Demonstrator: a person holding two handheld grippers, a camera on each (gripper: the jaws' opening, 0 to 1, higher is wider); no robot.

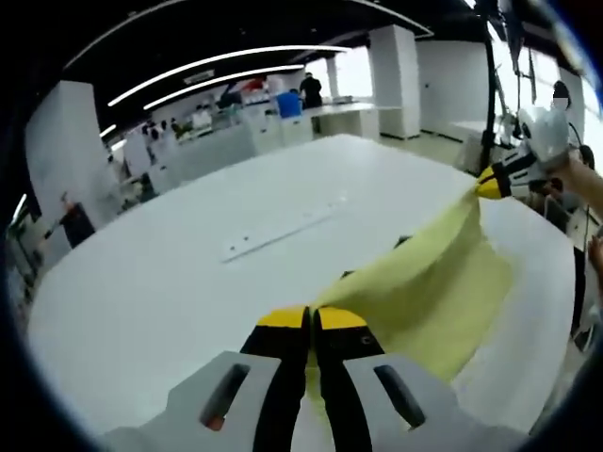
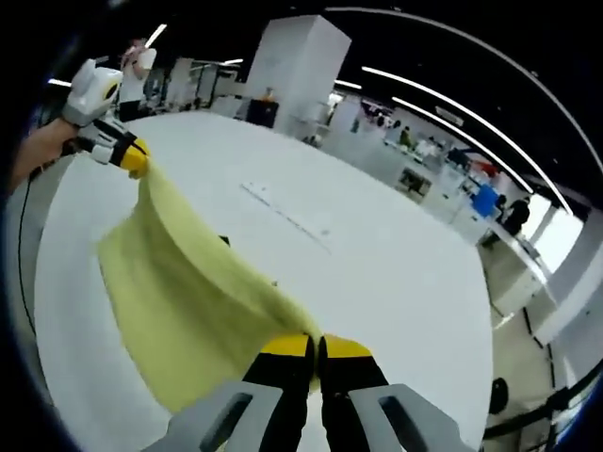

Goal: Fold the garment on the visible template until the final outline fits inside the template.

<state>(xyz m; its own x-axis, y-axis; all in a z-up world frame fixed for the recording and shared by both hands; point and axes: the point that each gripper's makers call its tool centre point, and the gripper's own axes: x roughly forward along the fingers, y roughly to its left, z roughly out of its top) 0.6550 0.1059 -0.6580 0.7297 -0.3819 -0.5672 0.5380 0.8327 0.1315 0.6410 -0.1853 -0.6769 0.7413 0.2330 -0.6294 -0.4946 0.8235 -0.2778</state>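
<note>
A pale yellow garment [image 1: 433, 282] hangs stretched above the white table [image 1: 188, 273], held up at two ends. My left gripper [image 1: 312, 320] is shut on one end of the cloth, its yellow-tipped jaws pressed together. At the far right of the left gripper view, the right gripper [image 1: 490, 184] pinches the other end, with a hand behind it. In the right gripper view, my right gripper [image 2: 316, 348] is shut on the garment [image 2: 179, 292], and the left gripper [image 2: 132, 158] grips the far end at upper left. A small dark patch [image 2: 224, 241] peeks out under the cloth.
A long white strip [image 1: 283, 231] lies flat on the table beyond the garment; it appears too as the strip [image 2: 287, 215]. White pillars, desks and a blue bin [image 1: 288, 104] stand far behind. A person [image 2: 514, 218] stands at the back.
</note>
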